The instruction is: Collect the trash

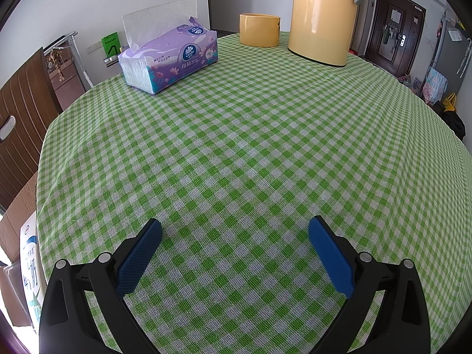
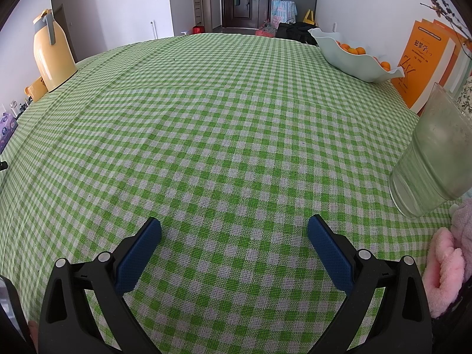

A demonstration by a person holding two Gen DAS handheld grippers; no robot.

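The left tool [image 1: 235, 225], black-framed with blue textured pads, hangs low over the round surface [image 1: 250, 147] covered in green-and-white checked cloth, its jaws spread wide with nothing between them. In the left wrist view, a purple flowered soft pack of tissues [image 1: 169, 59] with a white sheet standing up from its slot lies at about 11 o'clock, near the far left rim. A short yellow cylindrical cup [image 1: 259, 29] stands at 12 o'clock, and just beside it, toward 1 o'clock, a tall pale-yellow thermos jug with a grey handle [image 1: 323, 17].

The right tool [image 2: 234, 224] is of the same build and likewise spread apart, gripping nothing. In the right wrist view the jug sits at 10 o'clock by the edge. At 1 o'clock a pale-green wavy-rimmed bowl of oranges [image 2: 354, 59] rests near an upright orange-covered book [image 2: 424, 62]. At 3 o'clock a clear ribbed plastic cup [image 2: 430, 159], cloudy and greenish, stands tilted by the lens; below it, at 4 o'clock, lies pink fluffy fabric [image 2: 445, 268].

No loose trash shows on the cloth in either view.
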